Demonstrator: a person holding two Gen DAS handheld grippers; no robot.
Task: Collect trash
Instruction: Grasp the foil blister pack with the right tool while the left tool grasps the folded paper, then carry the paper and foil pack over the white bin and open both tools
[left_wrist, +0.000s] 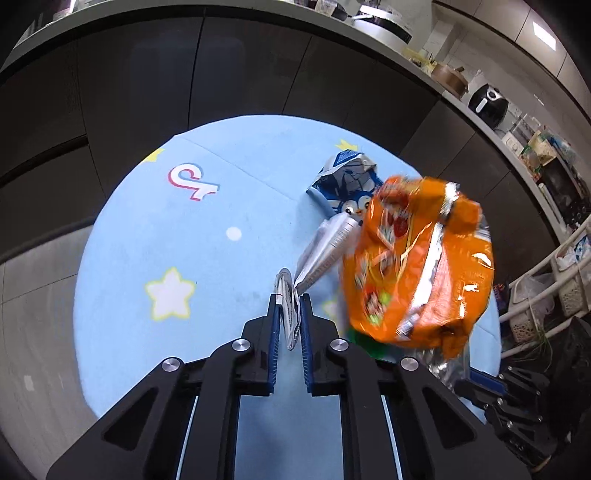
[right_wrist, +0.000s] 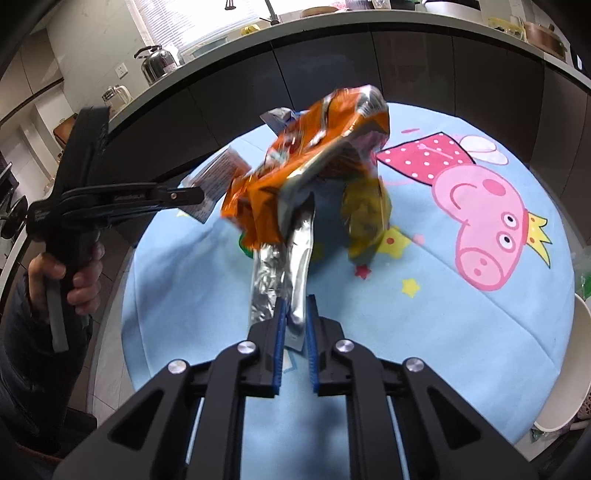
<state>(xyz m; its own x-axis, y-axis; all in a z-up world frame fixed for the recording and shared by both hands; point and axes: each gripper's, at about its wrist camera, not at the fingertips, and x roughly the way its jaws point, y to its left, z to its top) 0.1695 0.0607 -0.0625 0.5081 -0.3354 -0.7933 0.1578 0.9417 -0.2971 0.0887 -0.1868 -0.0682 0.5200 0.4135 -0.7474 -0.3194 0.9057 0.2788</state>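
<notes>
In the left wrist view my left gripper (left_wrist: 290, 306) is shut on the silver tail of a blue penguin snack wrapper (left_wrist: 343, 192), which stretches away over the light blue round rug (left_wrist: 147, 240). Beside it on the right hangs a crumpled orange snack bag (left_wrist: 417, 266). In the right wrist view my right gripper (right_wrist: 295, 314) is shut on the silver end of that orange bag (right_wrist: 314, 147), lifted above the rug (right_wrist: 443, 332). A yellow wrapper (right_wrist: 365, 218) dangles behind the bag. The left gripper (right_wrist: 195, 195) comes in from the left, held by a hand (right_wrist: 74, 273).
Dark curved cabinets (left_wrist: 221, 74) ring the far side of the rug, under a cluttered counter with a kettle (right_wrist: 159, 62). A white rack with baskets (left_wrist: 546, 280) stands on the right. A white round container (right_wrist: 561, 369) sits at the rug's right edge. Something green (left_wrist: 365, 339) lies under the orange bag.
</notes>
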